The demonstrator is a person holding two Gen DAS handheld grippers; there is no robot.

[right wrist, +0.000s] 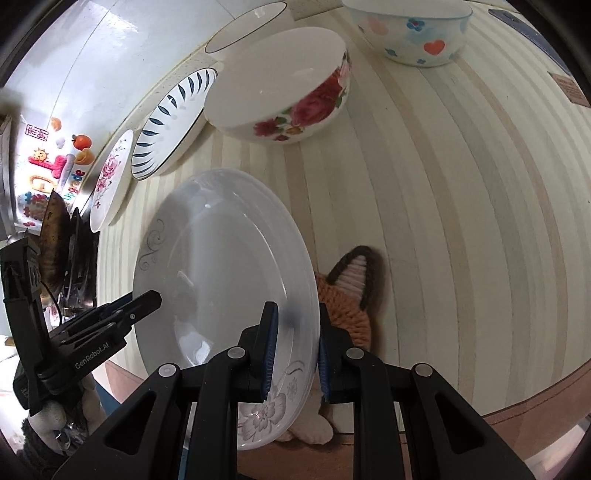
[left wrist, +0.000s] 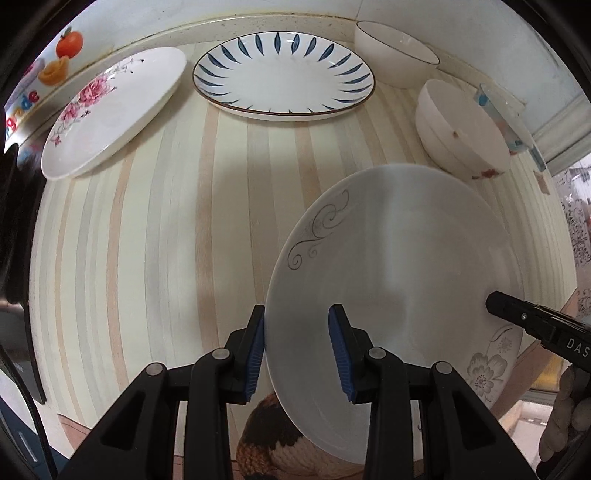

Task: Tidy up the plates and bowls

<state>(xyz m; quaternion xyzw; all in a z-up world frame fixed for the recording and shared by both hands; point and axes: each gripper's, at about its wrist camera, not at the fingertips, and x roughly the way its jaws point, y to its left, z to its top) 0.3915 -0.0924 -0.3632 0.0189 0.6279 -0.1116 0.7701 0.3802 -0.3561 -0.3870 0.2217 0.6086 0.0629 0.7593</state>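
Note:
A white plate (left wrist: 399, 251) (right wrist: 221, 258) with a grey swirl lies on a second white plate whose grey flower (left wrist: 484, 373) (right wrist: 266, 413) shows at the rim. Both sit over a knitted fox mat (right wrist: 347, 295) at the striped table's front edge. My left gripper (left wrist: 298, 350) (right wrist: 151, 297) is shut on the left rim, with one pad outside it and one on the plate's inside. My right gripper (right wrist: 295, 350) (left wrist: 496, 301) is shut on the opposite rim, and both rims lie between its pads.
At the back stand a blue-leaf plate (left wrist: 282, 74), a pink-flower plate (left wrist: 114, 110), a white dark-rimmed bowl (left wrist: 395, 48), a rose bowl (right wrist: 280, 85) and a heart-print bowl (right wrist: 413, 33). The striped table (left wrist: 166, 240) has bare room in the middle. A gloved hand (left wrist: 565, 406) holds the right gripper.

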